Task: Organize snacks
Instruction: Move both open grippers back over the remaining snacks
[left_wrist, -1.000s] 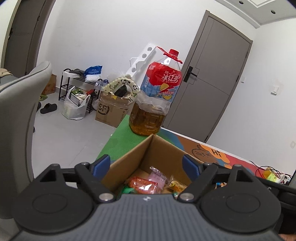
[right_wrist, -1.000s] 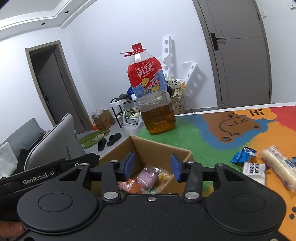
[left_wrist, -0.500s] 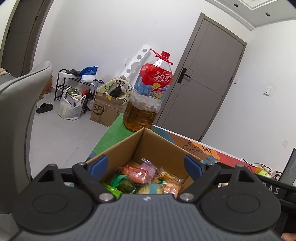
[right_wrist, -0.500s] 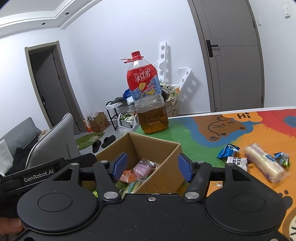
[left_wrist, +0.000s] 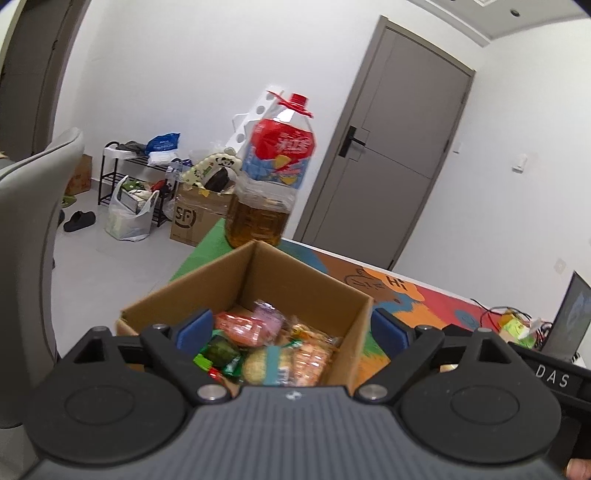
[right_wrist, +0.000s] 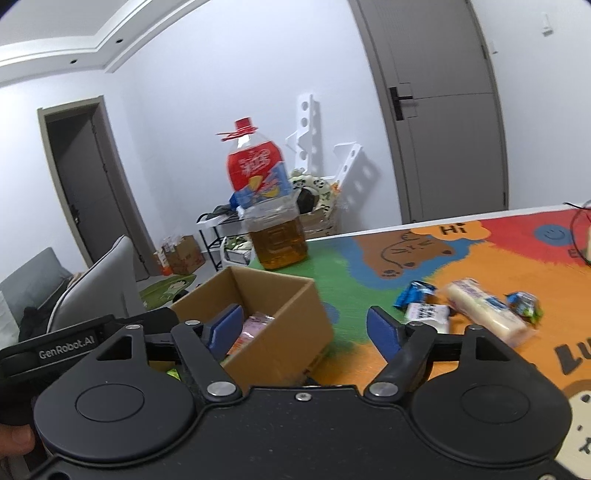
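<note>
An open cardboard box (left_wrist: 295, 280) stands on the colourful mat and holds several snack packets, among them an orange one (left_wrist: 240, 326) and a pink one (left_wrist: 267, 314). My left gripper (left_wrist: 291, 328) hovers over the box's near side, its jaws opening with nothing gripped. My right gripper (right_wrist: 303, 330) is at the box's (right_wrist: 280, 332) right wall, jaws also opening and empty. Loose on the mat to the right lie a long white packet (right_wrist: 484, 314), a small white packet (right_wrist: 426, 314) and a blue wrapper (right_wrist: 415, 291).
A big oil bottle (left_wrist: 271, 184) with a red cap stands just behind the box. A grey chair (left_wrist: 33, 221) is at the left off the table. A laptop (left_wrist: 569, 317) and cables sit at the far right. Floor clutter lies beyond the table edge.
Both grippers have drawn back from the box and their jaws have widened, the right one much more. More of the box and the loose snacks on the mat now show.
</note>
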